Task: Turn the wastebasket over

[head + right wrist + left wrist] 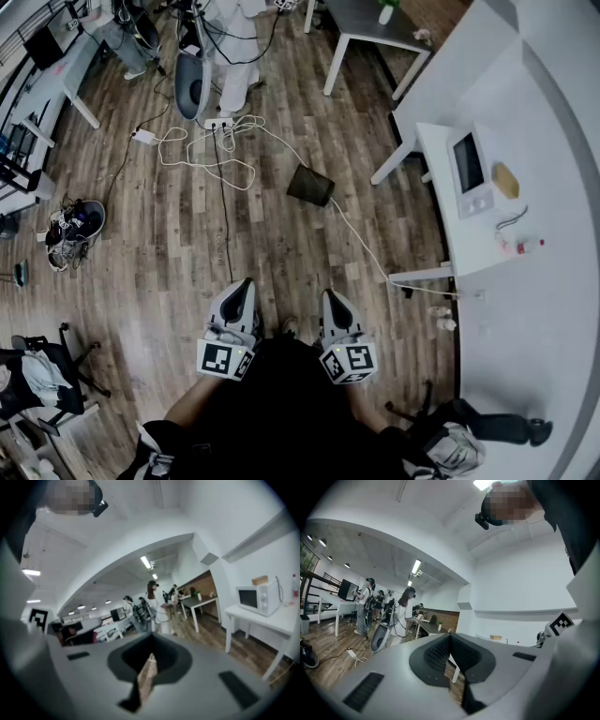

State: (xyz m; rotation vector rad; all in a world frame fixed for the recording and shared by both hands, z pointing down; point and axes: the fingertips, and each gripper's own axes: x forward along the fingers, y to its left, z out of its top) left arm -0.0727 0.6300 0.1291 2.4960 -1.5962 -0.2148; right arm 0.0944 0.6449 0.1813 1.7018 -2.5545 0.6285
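A dark wastebasket (311, 185) lies tipped on its side on the wooden floor, well ahead of me, its mouth toward the left. My left gripper (243, 290) and right gripper (332, 299) are held close to my body, side by side, far short of the basket. Both are shut with nothing between their jaws. In the left gripper view the left gripper (450, 638) points level across the room; in the right gripper view the right gripper (151, 649) points slightly down. The basket shows in neither gripper view.
A white cable (361, 246) runs on the floor past the basket. A white table (476, 267) with a microwave (469, 173) stands at the right. Another table (375, 23) is farther back. People stand with equipment (192, 86) at the far side. Shoes (70, 232) lie at left.
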